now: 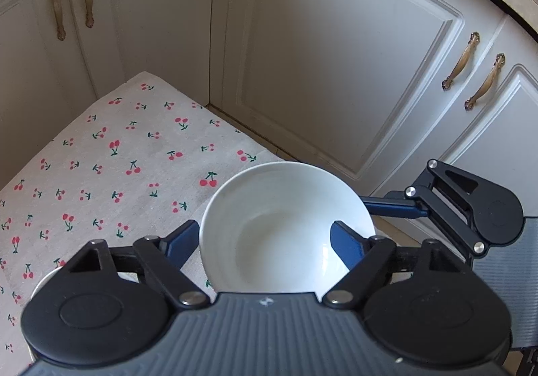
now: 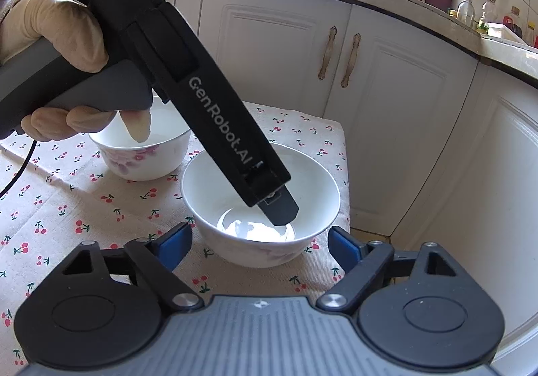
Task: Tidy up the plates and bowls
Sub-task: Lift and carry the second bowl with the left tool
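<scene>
White cabinet doors [image 1: 336, 56] across the background; cherry-print cloth [image 1: 101, 157] over the table, lower left. Left gripper [image 1: 265, 235] at bottom centre, jaws apart: one finger outside the near bowl's left rim, the other inside it, no pinch seen. Right gripper [image 2: 260, 238] parted, fingers flanking the same bowl's base without touching. Near bowl [image 2: 262, 194] white, upright, centre frame on the cloth. Second bowl [image 2: 141, 154] up-left, apart. Gloved hand [image 2: 60, 33] on the left gripper's handle.

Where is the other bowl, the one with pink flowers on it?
In the right wrist view, the flowered bowl sits on the cherry tablecloth, back left of the nearer bowl, under the gloved hand.
</scene>
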`<action>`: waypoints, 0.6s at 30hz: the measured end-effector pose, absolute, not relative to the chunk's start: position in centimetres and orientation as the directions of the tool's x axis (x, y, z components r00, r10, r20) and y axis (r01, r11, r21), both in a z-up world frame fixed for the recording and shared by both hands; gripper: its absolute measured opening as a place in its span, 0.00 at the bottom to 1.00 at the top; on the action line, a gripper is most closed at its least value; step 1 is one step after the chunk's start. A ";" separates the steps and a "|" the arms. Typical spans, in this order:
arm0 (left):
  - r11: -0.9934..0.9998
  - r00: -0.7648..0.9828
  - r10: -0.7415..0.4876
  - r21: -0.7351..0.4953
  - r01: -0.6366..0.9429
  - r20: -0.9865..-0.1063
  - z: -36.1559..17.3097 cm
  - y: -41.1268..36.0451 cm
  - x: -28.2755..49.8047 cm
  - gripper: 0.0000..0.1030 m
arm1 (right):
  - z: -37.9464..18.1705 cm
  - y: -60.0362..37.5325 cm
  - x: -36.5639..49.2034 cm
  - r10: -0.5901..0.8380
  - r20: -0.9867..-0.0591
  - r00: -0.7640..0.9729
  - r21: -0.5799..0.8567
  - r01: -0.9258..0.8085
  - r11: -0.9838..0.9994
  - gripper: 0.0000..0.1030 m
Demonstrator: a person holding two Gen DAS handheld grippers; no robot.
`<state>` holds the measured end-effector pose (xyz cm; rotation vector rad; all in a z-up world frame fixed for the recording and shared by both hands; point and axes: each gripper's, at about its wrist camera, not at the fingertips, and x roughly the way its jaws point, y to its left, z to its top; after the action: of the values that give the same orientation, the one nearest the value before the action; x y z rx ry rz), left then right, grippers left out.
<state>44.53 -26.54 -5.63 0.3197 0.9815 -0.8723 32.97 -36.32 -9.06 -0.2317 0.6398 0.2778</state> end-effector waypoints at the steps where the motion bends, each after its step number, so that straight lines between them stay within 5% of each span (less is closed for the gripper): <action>1: 0.629 0.261 -0.496 -0.136 0.765 -0.828 -5.7 -26.5 44.5 0.81 | -9.1 -36.4 33.0 0.184 -0.614 0.768 -0.122 -0.323 0.939 0.85; 18: 0.614 0.243 -0.493 -0.137 0.777 -0.835 -6.0 -27.1 44.7 0.77 | -8.7 -37.0 33.2 0.208 -0.615 0.761 -0.073 -0.318 0.945 0.85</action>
<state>44.72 -27.05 -6.05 0.3359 0.9919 -0.8904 33.17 -36.99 -8.67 -0.1775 0.6459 0.2875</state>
